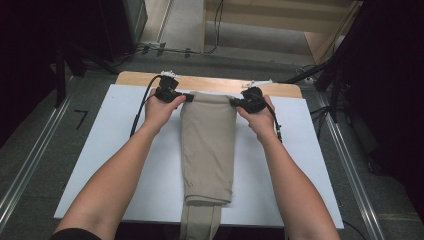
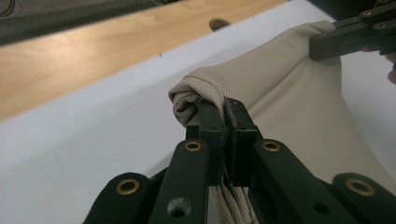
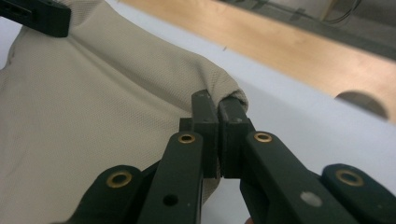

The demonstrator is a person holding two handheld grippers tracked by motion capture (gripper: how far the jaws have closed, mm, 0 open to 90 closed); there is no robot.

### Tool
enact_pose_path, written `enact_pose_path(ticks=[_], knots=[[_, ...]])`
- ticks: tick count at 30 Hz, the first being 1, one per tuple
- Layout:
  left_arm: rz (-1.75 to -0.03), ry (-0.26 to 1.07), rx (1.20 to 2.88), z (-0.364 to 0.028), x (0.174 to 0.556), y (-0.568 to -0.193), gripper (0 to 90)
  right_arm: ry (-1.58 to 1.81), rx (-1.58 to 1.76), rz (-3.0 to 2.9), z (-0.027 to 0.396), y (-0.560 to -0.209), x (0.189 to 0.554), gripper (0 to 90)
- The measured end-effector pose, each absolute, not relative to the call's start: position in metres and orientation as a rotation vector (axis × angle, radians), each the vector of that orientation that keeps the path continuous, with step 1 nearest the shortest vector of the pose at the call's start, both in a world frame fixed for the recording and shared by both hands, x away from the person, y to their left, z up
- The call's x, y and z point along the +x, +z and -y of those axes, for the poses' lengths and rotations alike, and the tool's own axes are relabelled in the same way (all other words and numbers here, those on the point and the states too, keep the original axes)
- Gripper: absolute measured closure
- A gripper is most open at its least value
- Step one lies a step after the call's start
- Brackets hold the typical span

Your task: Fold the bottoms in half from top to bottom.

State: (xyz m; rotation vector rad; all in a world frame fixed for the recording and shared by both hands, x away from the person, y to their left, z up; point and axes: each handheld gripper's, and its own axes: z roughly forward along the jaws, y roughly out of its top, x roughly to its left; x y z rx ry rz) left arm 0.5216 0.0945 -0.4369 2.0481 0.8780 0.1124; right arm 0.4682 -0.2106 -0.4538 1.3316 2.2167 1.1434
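Note:
A beige folded garment (image 1: 207,145), trousers by the look of it, lies lengthwise down the middle of the white board (image 1: 115,145); its near end hangs over the front edge. My left gripper (image 1: 186,98) is shut on the garment's far left corner (image 2: 196,91), cloth bunched between its jaws (image 2: 223,116). My right gripper (image 1: 234,102) is shut on the far right corner (image 3: 224,86), with its jaws pinching the fold (image 3: 218,109). Both far corners are lifted a little off the board. Each gripper view also shows the other gripper: right gripper (image 2: 336,39), left gripper (image 3: 42,16).
The white board rests on a wooden table (image 1: 210,82) whose bare strip shows along the far edge. Cables (image 1: 175,50) and dark stands lie on the grey floor beyond. Metal rails (image 1: 30,165) run along both sides of the table.

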Motion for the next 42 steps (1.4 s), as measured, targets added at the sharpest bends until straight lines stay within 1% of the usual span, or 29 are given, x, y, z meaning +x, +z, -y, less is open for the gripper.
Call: enact_pose_path(ticks=[5, 6, 7, 8, 9, 10, 11, 13, 14, 15, 16, 19, 22, 26, 29, 31, 32, 33, 34, 35, 38, 42], knots=[[-0.895, 0.144, 2.027, -0.092, 0.536, -0.423, 88.3, 1.161, 1.365, -2.151, 0.211, -0.441, 0.484, 86.6], [-0.899, 0.152, 2.024, -0.092, 0.538, -0.423, 87.5, 1.162, 1.382, -2.134, 0.21, -0.441, 0.488, 86.2], [-0.935, 0.17, 2.02, -0.093, 0.541, -0.423, 84.2, 1.171, 1.39, -2.119, 0.209, -0.441, 0.489, 84.5], [-1.025, 0.164, 2.002, -0.095, 0.545, -0.426, 69.0, 1.171, 1.391, -2.104, 0.209, -0.441, 0.491, 76.5], [-1.072, 0.131, 1.982, -0.097, 0.547, -0.429, 45.9, 1.17, 1.423, -2.065, 0.208, -0.441, 0.493, 58.7], [-1.094, 0.096, 1.964, -0.1, 0.548, -0.431, 32.9, 1.175, 1.461, -2.05, 0.208, -0.441, 0.493, 49.2], [-1.093, 0.095, 1.941, -0.103, 0.545, -0.432, 26.7, 1.191, 1.495, -2.031, 0.208, -0.441, 0.492, 43.6], [-1.049, 0.095, 1.915, -0.108, 0.538, -0.433, 22.0, 1.24, 1.509, -2.02, 0.21, -0.442, 0.486, 35.8], [-1.031, 0.087, 1.913, -0.11, 0.534, -0.433, 17.6, 1.237, 1.501, -2.022, 0.209, -0.443, 0.482, 30.3], [-0.995, 0.078, 1.913, -0.111, 0.529, -0.434, 15.4, 1.227, 1.495, -2.022, 0.209, -0.444, 0.478, 25.9], [-0.967, 0.074, 1.914, -0.113, 0.524, -0.435, 13.2, 1.22, 1.485, -2.031, 0.209, -0.445, 0.473, 24.9], [-0.905, 0.051, 1.882, -0.118, 0.505, -0.436, 11.5, 1.247, 1.468, -2.065, 0.211, -0.448, 0.458, 16.4], [-0.852, 0.014, 1.859, -0.12, 0.483, -0.439, 11.5, 1.286, 1.458, -2.085, 0.214, -0.451, 0.44, 13.1], [-0.791, -0.029, 1.862, -0.118, 0.451, -0.448, 11.4, 1.341, 1.412, -2.09, 0.216, -0.454, 0.404, 12.8], [-0.736, -0.043, 1.881, -0.115, 0.425, -0.454, 7.3, 1.392, 1.381, -2.098, 0.213, -0.458, 0.377, 11.8], [-0.713, -0.035, 1.888, -0.115, 0.408, -0.456, 6.1, 1.397, 1.353, -2.114, 0.211, -0.46, 0.362, 8.2], [-0.693, -0.04, 1.896, -0.115, 0.399, -0.458, 3.7, 1.399, 1.34, -2.126, 0.21, -0.462, 0.354, 7.6], [-0.686, -0.03, 1.909, -0.115, 0.391, -0.46, 0.0, 1.409, 1.326, -2.138, 0.209, -0.464, 0.345, 4.7], [-0.68, -0.036, 1.909, -0.116, 0.385, -0.461, 0.0, 1.408, 1.32, -2.155, 0.209, -0.466, 0.338, 0.6], [-0.673, -0.055, 1.912, -0.116, 0.379, -0.463, 0.0, 1.41, 1.315, -2.163, 0.208, -0.467, 0.333, 0.0], [-0.653, -0.055, 1.931, -0.117, 0.355, -0.47, 0.0, 1.432, 1.271, -2.231, 0.204, -0.473, 0.312, 0.0], [-0.62, -0.071, 1.97, -0.119, 0.323, -0.48, 0.0, 1.431, 1.193, -2.278, 0.195, -0.48, 0.277, 0.0]])
